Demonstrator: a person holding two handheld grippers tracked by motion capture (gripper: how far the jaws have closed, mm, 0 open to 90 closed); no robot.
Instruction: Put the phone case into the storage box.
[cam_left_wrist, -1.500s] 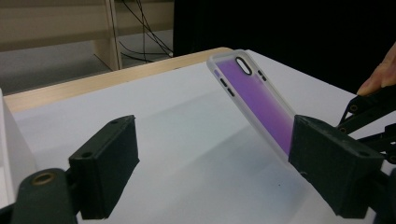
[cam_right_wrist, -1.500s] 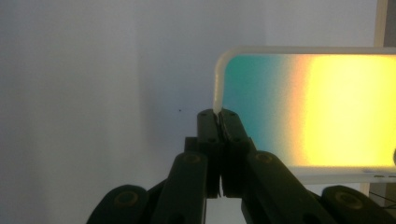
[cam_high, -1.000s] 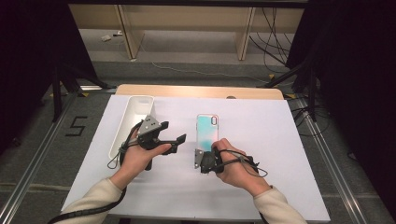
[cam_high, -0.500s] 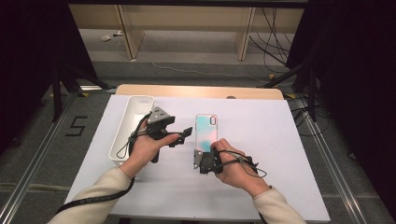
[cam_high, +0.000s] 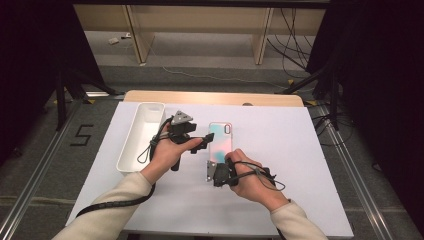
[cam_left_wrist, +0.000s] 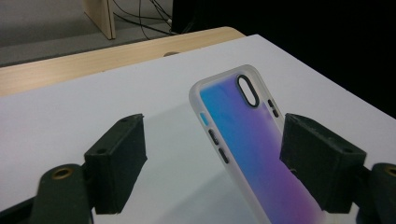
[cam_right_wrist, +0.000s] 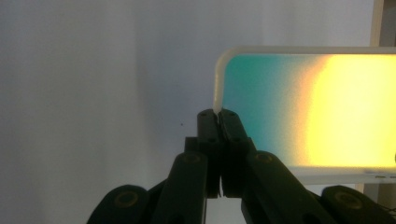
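Observation:
A phone case (cam_high: 221, 140) with a blue-to-pink back lies on the white table top (cam_high: 295, 165). My right gripper (cam_high: 215, 165) is shut on the rim of its near end; in the right gripper view the jaws (cam_right_wrist: 218, 116) pinch the frosted corner of the case (cam_right_wrist: 303, 107). My left gripper (cam_high: 204, 141) reaches in from the left at the case's middle. In the left gripper view its open jaws (cam_left_wrist: 217, 140) stand on either side of the case (cam_left_wrist: 243, 130), the right one close to its edge. They have just been closing.
A long white tray (cam_high: 142, 135) stands empty at the left of the table, just behind the left hand. A wooden strip (cam_high: 215, 97) runs along the table's far edge. Dark stands and cables lie on the floor beyond.
The left hand has moved right and away from the person, from beside the tray to the phone case, so its jaws now straddle the case. The right hand has kept still.

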